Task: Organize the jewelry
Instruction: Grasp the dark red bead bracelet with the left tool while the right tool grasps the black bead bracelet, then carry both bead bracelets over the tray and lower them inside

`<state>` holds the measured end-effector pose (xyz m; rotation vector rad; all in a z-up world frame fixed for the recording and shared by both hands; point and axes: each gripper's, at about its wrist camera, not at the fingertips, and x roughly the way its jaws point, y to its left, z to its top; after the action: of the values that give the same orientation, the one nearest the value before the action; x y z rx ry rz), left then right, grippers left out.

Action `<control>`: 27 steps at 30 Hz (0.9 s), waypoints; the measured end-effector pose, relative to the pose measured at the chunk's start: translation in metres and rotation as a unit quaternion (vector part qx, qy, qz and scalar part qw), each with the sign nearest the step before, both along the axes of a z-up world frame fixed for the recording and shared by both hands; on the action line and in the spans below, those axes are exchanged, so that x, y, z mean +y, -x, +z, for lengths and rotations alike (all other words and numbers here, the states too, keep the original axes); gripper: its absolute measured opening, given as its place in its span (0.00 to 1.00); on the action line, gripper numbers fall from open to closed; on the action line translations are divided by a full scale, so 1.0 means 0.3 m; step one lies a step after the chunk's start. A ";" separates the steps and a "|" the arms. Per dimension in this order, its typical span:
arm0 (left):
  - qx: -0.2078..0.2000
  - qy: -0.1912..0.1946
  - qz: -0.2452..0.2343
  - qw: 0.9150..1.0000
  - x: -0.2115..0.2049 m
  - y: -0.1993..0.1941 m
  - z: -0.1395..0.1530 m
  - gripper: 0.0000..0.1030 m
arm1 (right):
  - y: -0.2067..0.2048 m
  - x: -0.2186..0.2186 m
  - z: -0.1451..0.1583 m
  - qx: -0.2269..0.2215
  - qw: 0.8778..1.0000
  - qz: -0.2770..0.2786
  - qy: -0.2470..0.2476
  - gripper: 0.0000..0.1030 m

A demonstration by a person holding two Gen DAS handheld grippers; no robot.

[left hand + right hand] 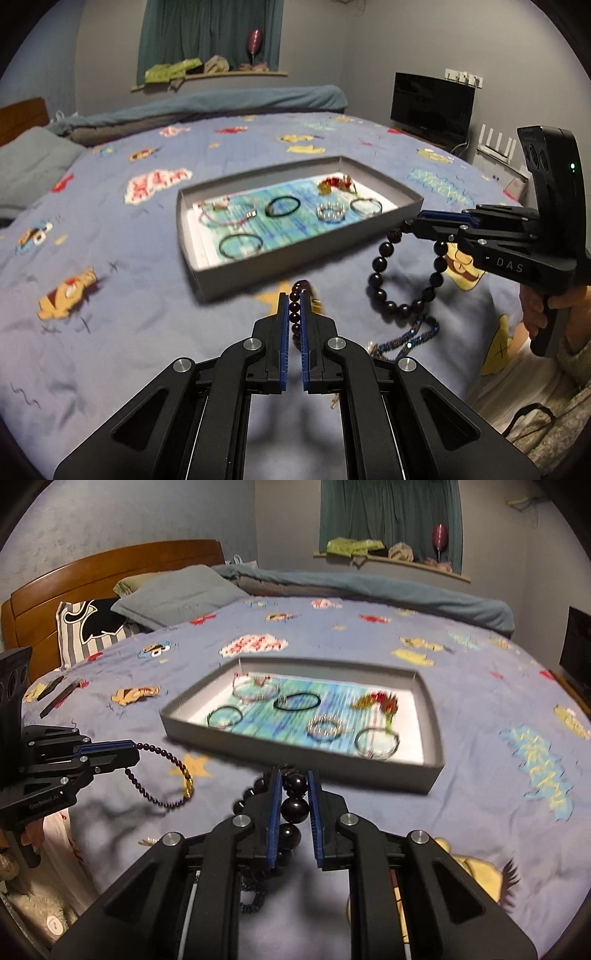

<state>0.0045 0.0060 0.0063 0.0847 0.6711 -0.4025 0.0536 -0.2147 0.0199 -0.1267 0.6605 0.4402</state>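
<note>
Blurred tray (436, 716) jewelry; blue chain (424, 328) half-hidden.

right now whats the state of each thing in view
left hand-held gripper: shut on the small-bead bracelet
small-bead bracelet: lifted, dangling off the bedspread
right hand-held gripper: shut on the large-bead bracelet
large-bead bracelet: lifted, hanging in a loop
grey tray: open, flat on the bed, bracelets laid inside
blue beaded strand: lying loose on the bedspread
</note>
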 end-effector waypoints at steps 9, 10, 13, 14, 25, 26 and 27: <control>-0.014 0.007 0.001 1.000 0.013 0.008 0.046 0.06 | 0.002 -0.019 0.056 -0.020 1.000 -0.003 0.004 0.14; -0.014 0.008 0.001 1.000 0.014 0.008 0.049 0.06 | 0.004 -0.019 0.061 -0.023 1.000 -0.003 0.005 0.14; -0.015 0.010 -0.002 1.000 0.011 0.009 0.057 0.06 | 0.010 -0.015 0.073 -0.027 1.000 -0.001 0.009 0.14; -0.017 0.009 -0.003 1.000 0.008 0.009 0.062 0.06 | 0.012 -0.014 0.077 -0.028 1.000 0.000 0.010 0.14; -0.039 0.018 -0.019 0.999 -0.006 -0.059 0.153 0.06 | -0.027 0.018 0.170 -0.044 0.999 0.023 0.021 0.14; -0.043 0.016 -0.021 0.999 -0.011 -0.069 0.165 0.06 | -0.032 0.023 0.184 -0.048 0.998 0.026 0.023 0.14; -0.045 0.015 -0.022 0.999 -0.016 -0.078 0.171 0.06 | -0.036 0.026 0.194 -0.051 0.998 0.028 0.024 0.14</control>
<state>0.0280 0.0013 0.0577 0.0895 0.5751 -0.4481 0.0643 -0.2069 0.0782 -0.2131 0.5688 0.4693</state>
